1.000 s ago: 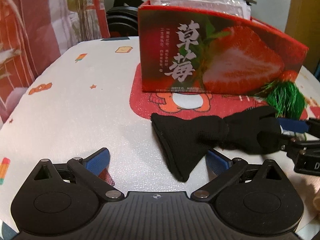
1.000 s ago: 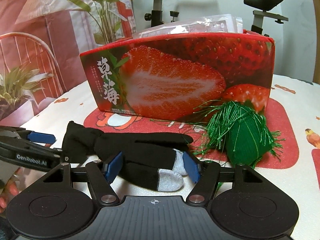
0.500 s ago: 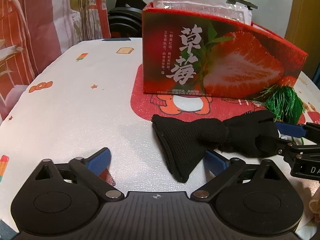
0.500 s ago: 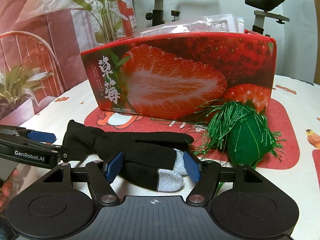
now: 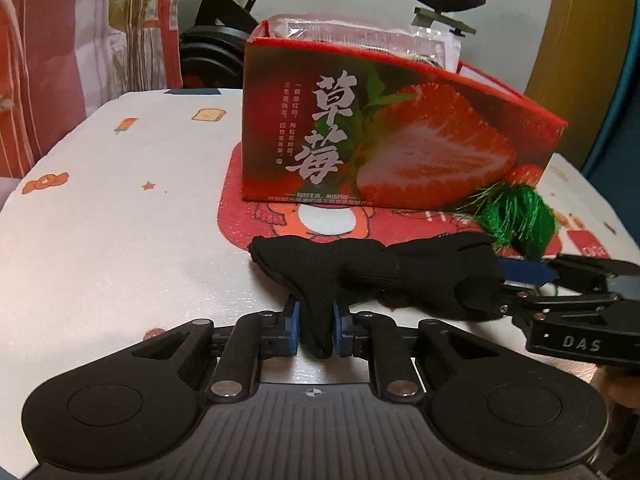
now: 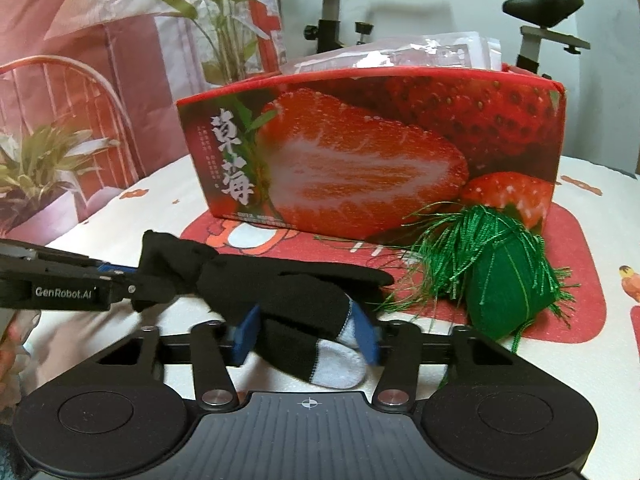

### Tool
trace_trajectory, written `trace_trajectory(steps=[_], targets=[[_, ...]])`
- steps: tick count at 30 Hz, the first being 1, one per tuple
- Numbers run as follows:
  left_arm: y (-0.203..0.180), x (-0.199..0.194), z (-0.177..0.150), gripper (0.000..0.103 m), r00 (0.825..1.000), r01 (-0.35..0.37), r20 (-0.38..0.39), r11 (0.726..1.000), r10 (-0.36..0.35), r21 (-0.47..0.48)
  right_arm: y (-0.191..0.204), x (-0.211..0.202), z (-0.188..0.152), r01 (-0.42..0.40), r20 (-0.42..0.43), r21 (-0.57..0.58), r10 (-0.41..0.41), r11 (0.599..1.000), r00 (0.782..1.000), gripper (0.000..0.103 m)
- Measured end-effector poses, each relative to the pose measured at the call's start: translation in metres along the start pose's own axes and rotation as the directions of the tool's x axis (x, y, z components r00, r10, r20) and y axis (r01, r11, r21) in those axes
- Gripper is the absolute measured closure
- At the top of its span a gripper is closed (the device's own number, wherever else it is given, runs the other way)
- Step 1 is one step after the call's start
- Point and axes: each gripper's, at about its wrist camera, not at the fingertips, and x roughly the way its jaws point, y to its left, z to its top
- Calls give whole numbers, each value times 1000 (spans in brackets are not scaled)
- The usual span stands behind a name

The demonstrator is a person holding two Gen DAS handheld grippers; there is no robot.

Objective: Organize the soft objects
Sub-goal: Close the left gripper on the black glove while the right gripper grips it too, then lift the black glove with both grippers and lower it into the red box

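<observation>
A black sock [image 5: 384,276] with white toe tips [image 6: 340,368] lies stretched on the table in front of a red strawberry box [image 5: 396,148]. My left gripper [image 5: 316,330] is shut on the sock's cuff end. My right gripper [image 6: 306,336] is shut on the toe end of the sock [image 6: 288,300]; it also shows at the right of the left wrist view [image 5: 520,280]. A green tasselled soft object [image 6: 508,280] lies right of the sock, against the box [image 6: 380,156].
The box holds clear plastic packets [image 5: 360,36]. A red cartoon mat [image 5: 256,216] lies under it on the white patterned tablecloth [image 5: 100,208]. An exercise bike [image 6: 536,36] and a plant [image 6: 216,24] stand behind the table.
My left gripper has moved forward and closed on the sock's cuff, which it was open beside before. The right gripper keeps its hold on the toe end.
</observation>
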Motion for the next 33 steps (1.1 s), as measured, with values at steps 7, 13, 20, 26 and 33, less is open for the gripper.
trace_trajectory(steps=[7, 13, 20, 26, 33], targets=[[-5, -8, 2, 88, 999, 20, 33, 1000, -20, 10, 10, -3, -2, -15, 2, -51, 15, 999, 1000, 85], [-7, -24, 6, 88, 996, 44, 83, 999, -44, -2, 14, -9, -4, 6, 6, -58, -5, 998, 1000, 74], [-1, -35, 7, 88, 993, 17, 115, 999, -12, -44, 26, -26, -2, 25, 48, -99, -21, 995, 999, 51], [2, -39, 8, 88, 992, 14, 124, 998, -6, -57, 42, -28, -1, 21, 53, -195, -11, 981, 999, 50], [5, -41, 8, 88, 990, 25, 140, 997, -15, -68, 47, -7, 5, 19, -4, -239, -20, 971, 1000, 51]])
